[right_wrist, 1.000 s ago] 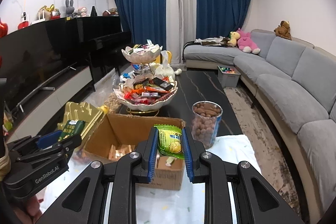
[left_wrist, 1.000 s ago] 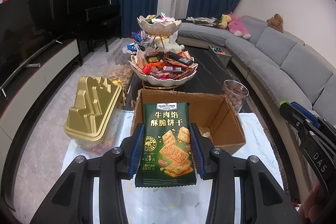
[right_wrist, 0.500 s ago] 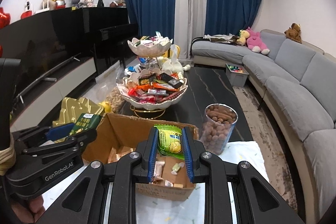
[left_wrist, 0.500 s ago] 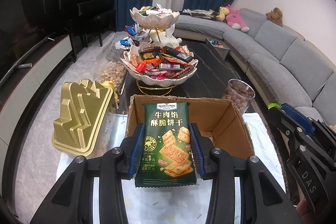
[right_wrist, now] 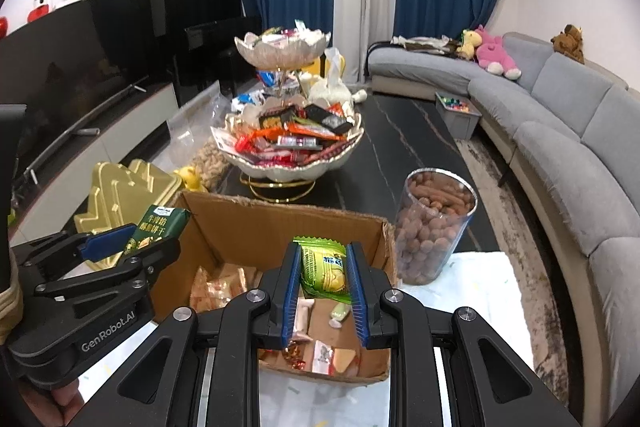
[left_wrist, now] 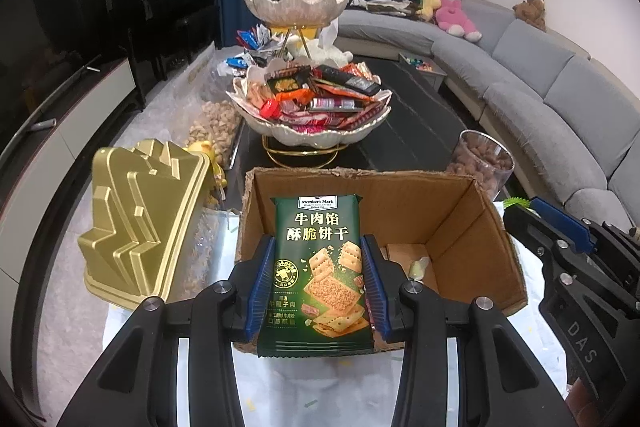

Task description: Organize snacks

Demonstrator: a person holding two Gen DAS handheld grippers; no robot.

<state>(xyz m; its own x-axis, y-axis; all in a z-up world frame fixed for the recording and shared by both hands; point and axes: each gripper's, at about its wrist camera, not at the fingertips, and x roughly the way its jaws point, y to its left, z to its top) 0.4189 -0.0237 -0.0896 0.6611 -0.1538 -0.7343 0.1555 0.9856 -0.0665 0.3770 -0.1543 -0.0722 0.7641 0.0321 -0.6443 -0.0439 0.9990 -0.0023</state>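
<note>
the left claw (left_wrist: 318,285) is clenched on a dark green cracker packet (left_wrist: 318,267), its blue pads pressing the packet's two long edges. the packet stands upright and faces the camera, over the near left part of an open cardboard box (left_wrist: 472,223). the right claw (right_wrist: 323,291) grips a small bright green snack pouch (right_wrist: 322,265) between its blue pads, held above the same box, nearer its right side. loose wrapped sweets and small packets lie on the box floor.

the box sits on a pale cloth at the near end of a dark counter (right_wrist: 400,131). just left of the box is a gold stepped container (left_wrist: 136,219). behind the box stands a two-tier shell-shaped snack stand (left_wrist: 310,115), its lower bowl heaped with wrapped bars and sweets and its upper bowl holding more. to the right of the box is a clear jar of brown nuts (right_wrist: 434,231). a bag of pale nuts (left_wrist: 214,125) lies left of the stand. a grey curved sofa (right_wrist: 560,115) runs along the right, with blue curtains behind.
</note>
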